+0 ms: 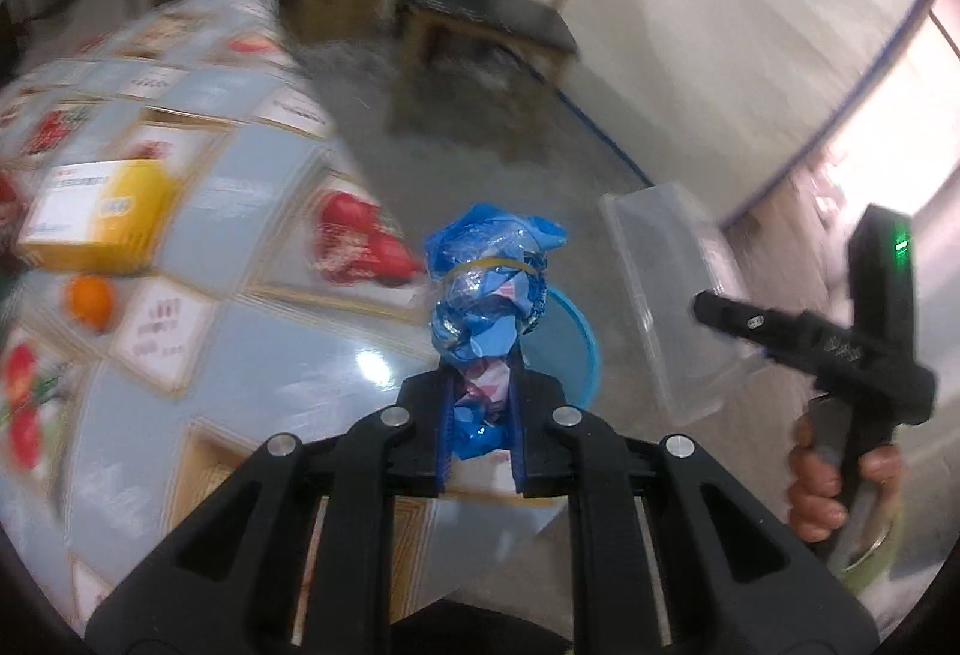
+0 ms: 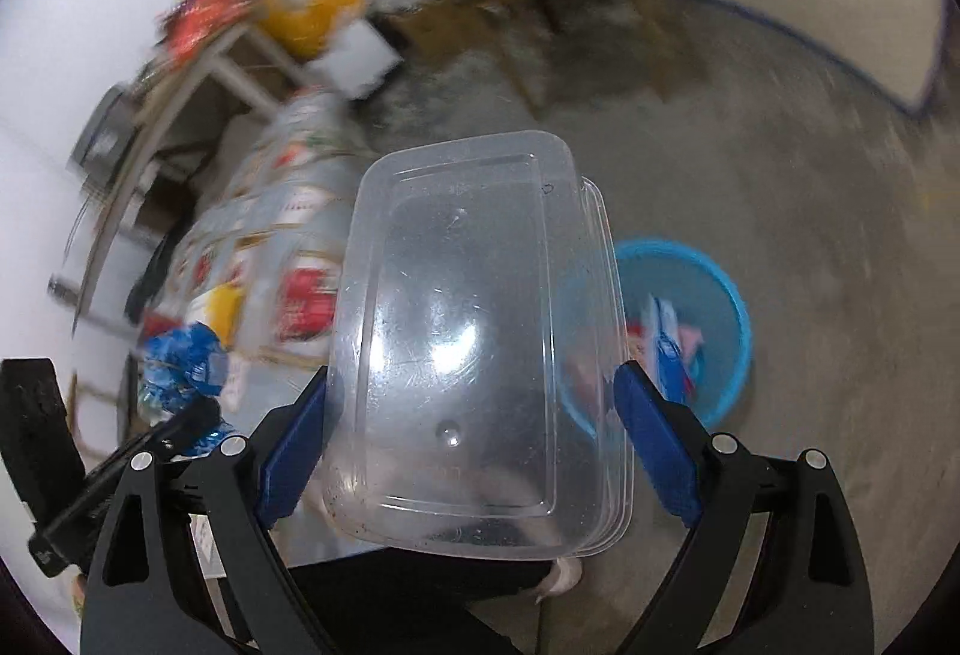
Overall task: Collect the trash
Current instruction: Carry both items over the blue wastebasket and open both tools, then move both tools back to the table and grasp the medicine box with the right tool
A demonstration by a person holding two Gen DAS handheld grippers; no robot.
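My left gripper (image 1: 480,397) is shut on a crumpled blue plastic wrapper (image 1: 489,283) tied with a rubber band, held over the table's edge. The same wrapper (image 2: 180,355) shows at the left of the right wrist view. My right gripper (image 2: 474,403) is shut on a clear plastic food container (image 2: 468,331), gripped across its width. That container (image 1: 660,289) appears at the right of the left wrist view, beside the hand on the right gripper's handle. A blue bin (image 2: 714,319) stands on the floor below, with some wrappers inside; its rim (image 1: 585,349) shows behind the blue wrapper.
A table with a patterned cloth (image 1: 252,307) carries a yellow box (image 1: 102,217) and an orange (image 1: 90,301). A wooden chair (image 1: 486,25) and cardboard boxes stand on the concrete floor farther back. A shoe (image 2: 561,574) is under the container.
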